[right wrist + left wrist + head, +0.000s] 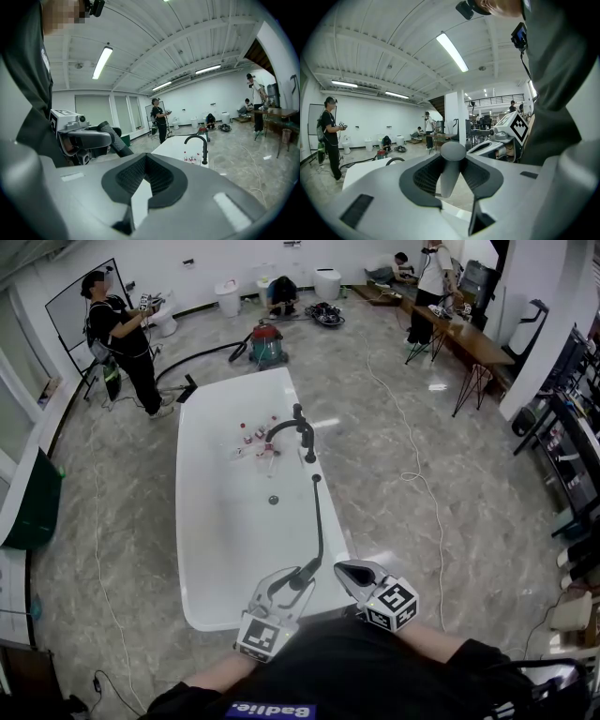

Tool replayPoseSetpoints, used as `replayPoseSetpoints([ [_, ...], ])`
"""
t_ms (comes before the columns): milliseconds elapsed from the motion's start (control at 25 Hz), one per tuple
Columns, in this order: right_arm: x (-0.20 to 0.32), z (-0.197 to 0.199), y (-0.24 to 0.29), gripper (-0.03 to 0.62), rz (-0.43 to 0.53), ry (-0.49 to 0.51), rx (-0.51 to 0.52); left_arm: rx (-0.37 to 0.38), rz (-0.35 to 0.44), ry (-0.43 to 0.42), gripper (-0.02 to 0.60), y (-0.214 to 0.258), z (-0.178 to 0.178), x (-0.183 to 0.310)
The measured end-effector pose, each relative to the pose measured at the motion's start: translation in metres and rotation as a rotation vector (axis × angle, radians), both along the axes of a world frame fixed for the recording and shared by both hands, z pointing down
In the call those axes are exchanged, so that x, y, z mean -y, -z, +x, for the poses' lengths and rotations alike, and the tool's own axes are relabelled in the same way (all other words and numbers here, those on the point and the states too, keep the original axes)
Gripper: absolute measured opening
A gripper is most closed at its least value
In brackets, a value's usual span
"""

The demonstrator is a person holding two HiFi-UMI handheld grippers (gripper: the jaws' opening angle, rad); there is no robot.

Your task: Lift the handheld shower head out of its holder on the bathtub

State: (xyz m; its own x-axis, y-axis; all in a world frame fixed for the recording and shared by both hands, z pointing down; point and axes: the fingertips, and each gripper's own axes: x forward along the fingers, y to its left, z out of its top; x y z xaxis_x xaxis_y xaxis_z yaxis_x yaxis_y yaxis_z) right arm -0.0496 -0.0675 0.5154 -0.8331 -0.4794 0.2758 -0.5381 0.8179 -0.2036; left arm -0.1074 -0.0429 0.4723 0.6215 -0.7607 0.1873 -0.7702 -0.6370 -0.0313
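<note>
The handheld shower head (305,574) is a slim dark wand on a black hose (320,521) that rises from the white bathtub's (216,549) right rim. My left gripper (284,589) is shut on the wand near the tub's front corner. In the left gripper view the grey wand (451,168) stands upright between the pads. My right gripper (356,572) hovers just right of it, shut and holding nothing. The right gripper view shows the left gripper (86,137) with the dark wand (112,140) sticking out of it.
A black curved faucet (300,432) stands on the tub's right rim, with small bottles (255,439) lying inside the tub near it. A red vacuum (268,343) sits beyond the tub. A person (122,338) stands at far left. Cables trail over the floor.
</note>
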Motion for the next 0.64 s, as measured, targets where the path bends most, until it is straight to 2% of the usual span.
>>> replayPoseSetpoints([
  [120,0.002,-0.001,-0.001,0.001,-0.002,0.002,0.002,0.013,-0.003,-0.004,0.135,-0.001,-0.001,0.002],
  [280,0.003,-0.002,0.0,0.001,-0.007,0.007,0.002,-0.018,-0.024,-0.009,0.135,0.0,0.002,0.002],
  [640,0.013,0.002,-0.001,0.001,-0.011,0.006,0.003,-0.008,-0.007,-0.009,0.135,0.004,0.005,0.013],
])
